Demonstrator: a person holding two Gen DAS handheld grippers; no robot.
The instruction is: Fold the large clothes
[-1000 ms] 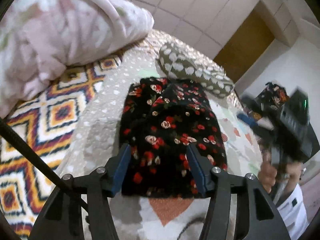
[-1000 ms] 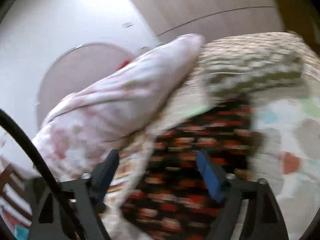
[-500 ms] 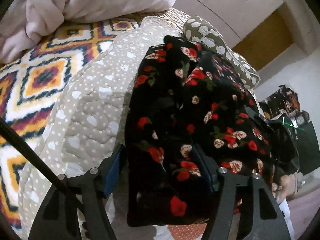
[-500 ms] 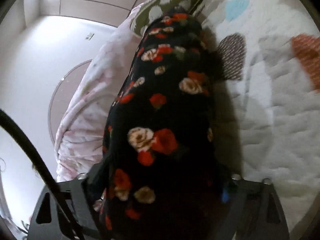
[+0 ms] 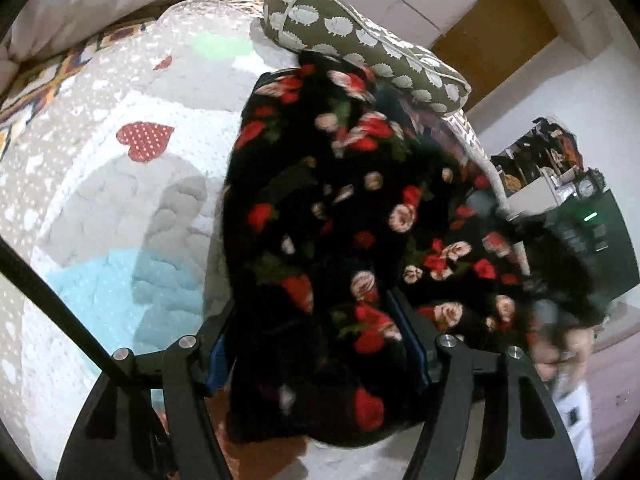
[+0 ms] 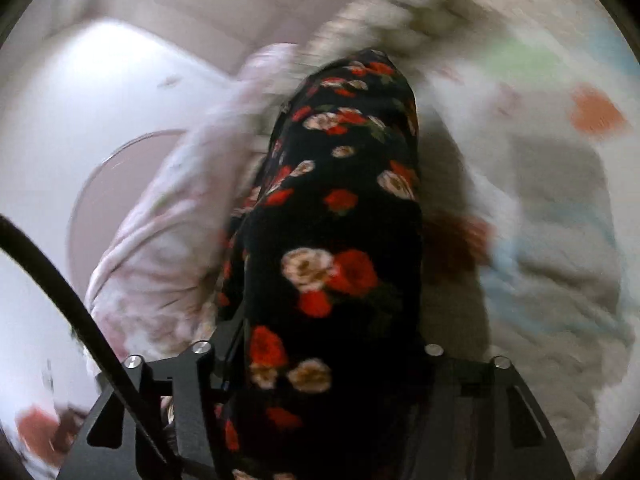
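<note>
Two grippers meet the same folded garment, a black floral garment [image 5: 344, 216] lying on a quilted bedspread [image 5: 120, 200] with heart and colour patches. Left gripper [image 5: 320, 352]: pitched steeply down toward the bed, its blue-padded fingers [image 5: 218, 356] standing on either side of the near end of the fold, the cloth filling the gap between them; the pads lie against the fabric, so it reads as clamped on the garment. Right gripper [image 6: 320, 360]: tilted down less steeply, seen along the length of the fold, which rises as a dark ridge between its fingers and hides the pads; its jaws are closing with the garment between them, and the cloth fills the whole gap, so it too reads as gripping. In the left wrist view the right gripper's body and the person's hand [image 5: 560, 344] show, blurred, at the garment's far right end.

Surroundings: an olive pillow with pale hedgehog print [image 5: 360, 44] lies just beyond the garment's far end, touching it. A pink duvet [image 6: 168, 240] is heaped along the bed's edge beside the fold, left in the right wrist view. A patterned blanket [image 5: 36, 88] shows at the bedspread's left edge. The right wrist view is motion-blurred, so finer detail there cannot be told.
</note>
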